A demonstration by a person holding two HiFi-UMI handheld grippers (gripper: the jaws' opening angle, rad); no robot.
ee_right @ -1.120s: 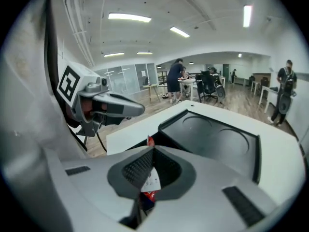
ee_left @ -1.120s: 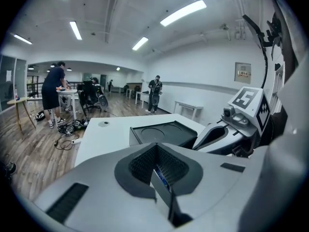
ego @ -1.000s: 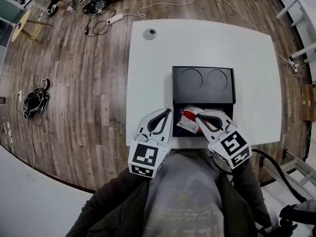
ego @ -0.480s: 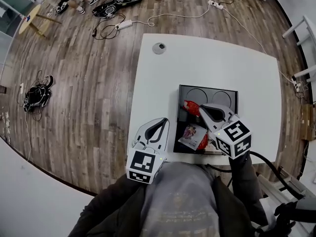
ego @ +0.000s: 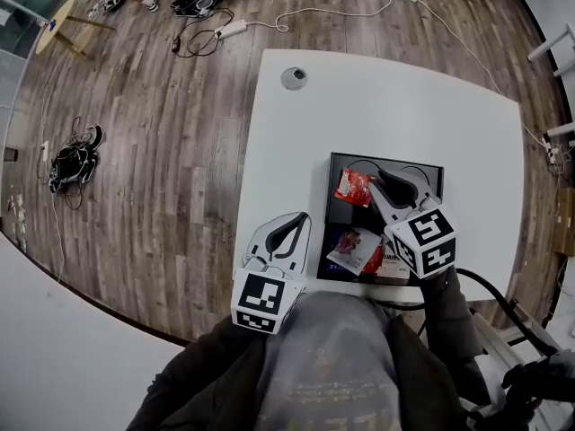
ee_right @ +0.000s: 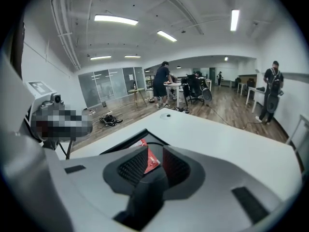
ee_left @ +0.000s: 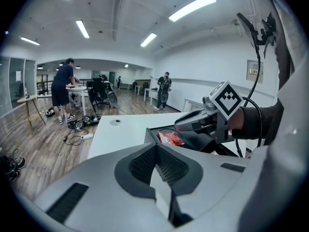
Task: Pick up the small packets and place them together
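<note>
red packet loose in the far left of the tray, right claw parting beside it

the right gripper (ego: 386,182) hangs over the far half of the black tray (ego: 346,215). its jaws stand narrowly apart and have just been opening. in the right gripper view the red packet (ego: 353,187) shows through the gap between them. from the head view it lies flat on the tray floor just left of the tips, pads not pressing on it. a heap of packets (ego: 356,250) sits at the tray's near end, a white-and-purple one on top. its right side is tucked under the right gripper's marker cube (ego: 422,241). bare tray floor lies between the heap and the red packet. the left gripper (ee_left: 155,148) is off the tray's near left corner, over the white table (ego: 287,151). its jaws are closed together with nothing between them.
</note>
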